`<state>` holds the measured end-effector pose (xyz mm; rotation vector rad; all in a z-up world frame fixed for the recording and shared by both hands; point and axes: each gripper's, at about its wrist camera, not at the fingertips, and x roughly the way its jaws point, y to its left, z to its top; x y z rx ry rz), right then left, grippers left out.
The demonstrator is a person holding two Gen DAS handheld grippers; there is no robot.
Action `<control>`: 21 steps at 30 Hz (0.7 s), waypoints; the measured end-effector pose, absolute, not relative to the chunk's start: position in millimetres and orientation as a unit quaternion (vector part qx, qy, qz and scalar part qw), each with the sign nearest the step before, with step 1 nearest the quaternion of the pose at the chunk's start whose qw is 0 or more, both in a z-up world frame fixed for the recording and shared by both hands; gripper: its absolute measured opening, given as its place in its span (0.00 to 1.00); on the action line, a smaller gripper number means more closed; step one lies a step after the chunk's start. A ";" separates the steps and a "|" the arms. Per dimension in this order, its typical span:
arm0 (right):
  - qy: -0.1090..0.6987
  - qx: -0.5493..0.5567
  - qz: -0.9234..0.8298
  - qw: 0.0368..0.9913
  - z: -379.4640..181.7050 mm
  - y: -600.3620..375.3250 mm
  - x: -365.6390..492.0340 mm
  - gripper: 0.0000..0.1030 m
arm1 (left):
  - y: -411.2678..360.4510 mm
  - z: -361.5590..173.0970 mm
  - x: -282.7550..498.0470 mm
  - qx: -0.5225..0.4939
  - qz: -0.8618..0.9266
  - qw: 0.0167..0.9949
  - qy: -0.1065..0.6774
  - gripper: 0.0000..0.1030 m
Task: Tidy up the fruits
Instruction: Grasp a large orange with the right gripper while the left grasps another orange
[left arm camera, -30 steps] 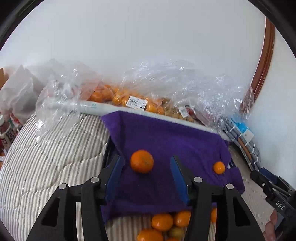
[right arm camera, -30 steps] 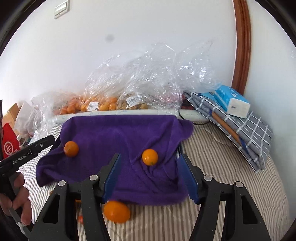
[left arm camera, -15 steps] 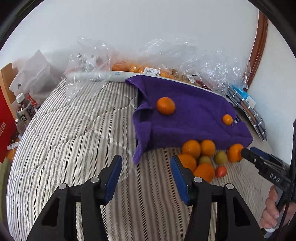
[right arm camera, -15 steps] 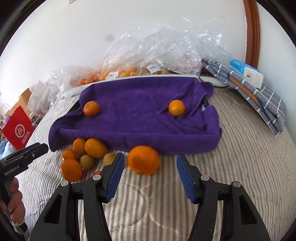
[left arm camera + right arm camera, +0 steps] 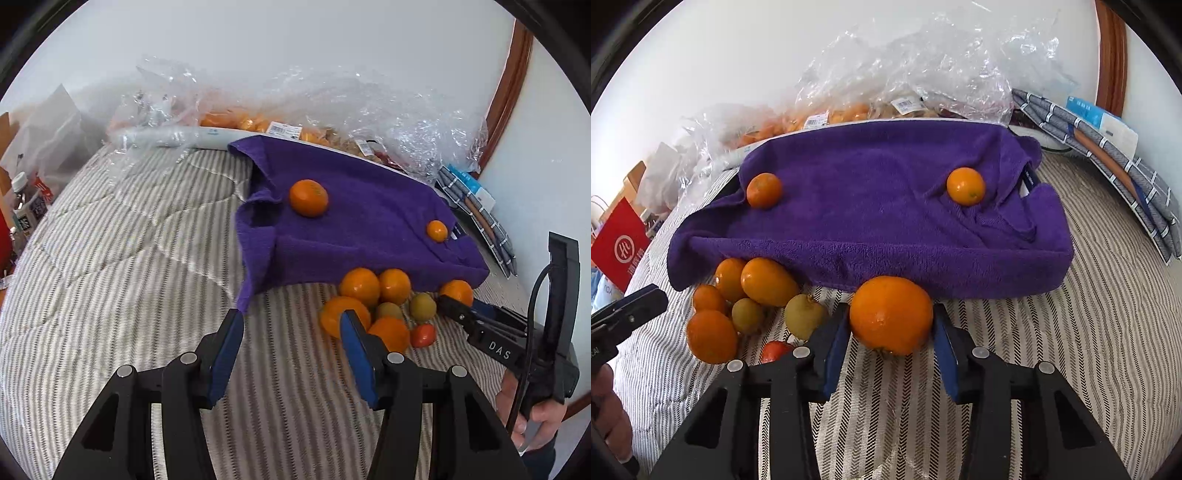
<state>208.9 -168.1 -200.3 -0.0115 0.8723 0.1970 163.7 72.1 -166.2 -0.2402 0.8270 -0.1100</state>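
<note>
A purple towel [image 5: 369, 221] [image 5: 868, 206] lies over a tray on the striped bed. Two oranges [image 5: 764, 190] [image 5: 966, 185] rest on it. In front of it sits a pile of several oranges [image 5: 360, 288], small green fruits [image 5: 803, 314] and a small red one [image 5: 422, 335]. My right gripper [image 5: 891, 319] is closing on a large orange [image 5: 891, 314] on the bedding, its blue pads meeting both sides. My left gripper [image 5: 291, 317] is open above bare bedding, left of the pile, with nothing between its fingers.
Clear plastic bags [image 5: 905, 74] with more fruit line the wall behind the towel. A folded checked cloth [image 5: 1126, 173] with a blue box lies at the right. A red bag [image 5: 620, 243] and bottles [image 5: 22, 206] stand at the left. A hand [image 5: 535, 413] holds the right gripper.
Both grippers have pulled back from the towel and come down toward the fruit pile. The right one has dropped around the large orange and its jaws have narrowed onto it.
</note>
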 end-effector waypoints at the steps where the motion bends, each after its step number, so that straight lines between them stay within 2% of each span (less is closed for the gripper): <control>1: 0.420 -0.007 0.095 0.902 -200.4 -168.8 207.3 0.42 | 70.0 -166.8 165.1 -0.122 -0.058 0.906 0.401 0.51; 4: 0.414 -0.003 0.096 0.905 -199.0 -175.3 201.4 0.42 | 64.9 -168.2 171.1 -0.142 -0.072 0.900 0.405 0.50; 6: 0.411 -0.002 0.093 0.907 -196.9 -182.3 197.5 0.42 | 60.5 -169.6 176.1 -0.150 -0.079 0.897 0.408 0.38; 7: 0.410 -0.001 0.091 0.908 -195.4 -186.4 195.8 0.42 | 57.7 -170.6 179.3 -0.152 -0.082 0.894 0.412 0.37; 16: 0.405 0.006 0.085 0.910 -193.0 -208.4 183.6 0.42 | 43.1 -178.5 194.7 -0.164 -0.091 0.879 0.438 0.36; 18: 0.409 0.002 0.088 0.908 -195.9 -208.4 183.9 0.42 | 45.6 -179.0 195.8 -0.166 -0.090 0.877 0.441 0.31; 21: 0.410 -0.001 0.087 0.908 -199.2 -206.7 184.0 0.42 | 54.4 -176.8 190.6 -0.172 -0.095 0.879 0.435 0.31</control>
